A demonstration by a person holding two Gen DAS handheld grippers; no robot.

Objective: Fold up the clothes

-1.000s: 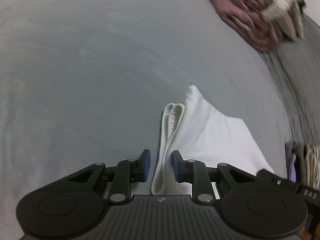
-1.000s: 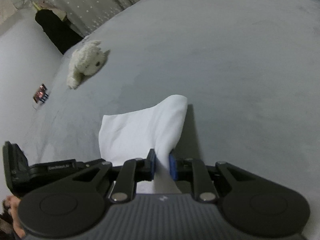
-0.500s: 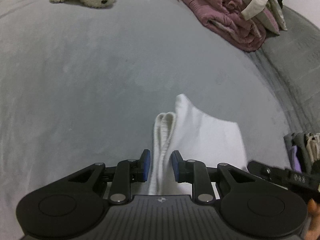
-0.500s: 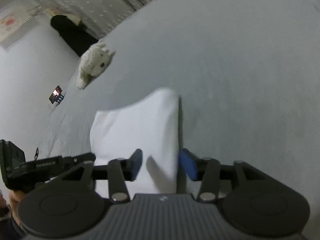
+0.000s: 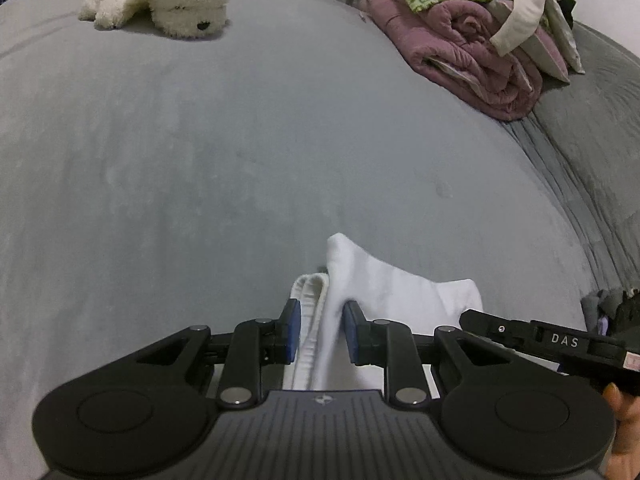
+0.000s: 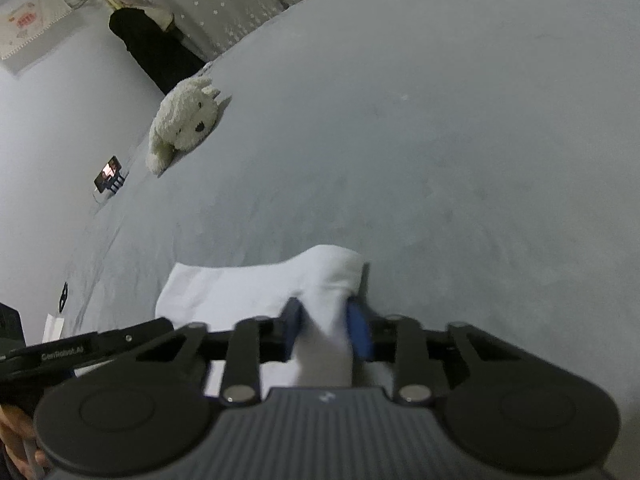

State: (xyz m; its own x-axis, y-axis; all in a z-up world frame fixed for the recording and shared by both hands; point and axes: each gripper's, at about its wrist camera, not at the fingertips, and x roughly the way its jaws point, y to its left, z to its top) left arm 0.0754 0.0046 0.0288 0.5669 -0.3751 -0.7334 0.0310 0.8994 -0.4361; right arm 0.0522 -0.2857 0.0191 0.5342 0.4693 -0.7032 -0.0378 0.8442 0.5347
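Grey bedspread [image 5: 248, 168] takes up pretty much everything in both views, soft and a bit plush, so anything laid on it should stay where it's put. At the far edge there's a heap of bedding and clothes [image 5: 476, 36], a mauve quilt rolled up with a green-patterned piece and some beige bits piled on top. Not a basket or bin, just a heap; honestly I can't spot any real container here, so nothing to report inside one. A white plush dog [image 5: 168, 8] is flopped well away from the action, and a small lit phone [image 6: 109, 173] sits near the bed's edge.

The white garment [image 5: 400, 292] lies at the near edge, right under both tools, already doubled over with a ribbed hem showing on the left side. Left gripper [image 5: 320, 332] has its pads pinched on that hem side. Right gripper [image 6: 325, 330] has a bunched fold of the cloth between its pads and its jaws are closing on it; looks like they're already touching fabric.

My read: this is mid-fold, both ends being secured for the next fold-over. Next move probably needs both hands to lift together and carry the near edge across evenly, keeping the cloth taut so the layers don't slide apart.
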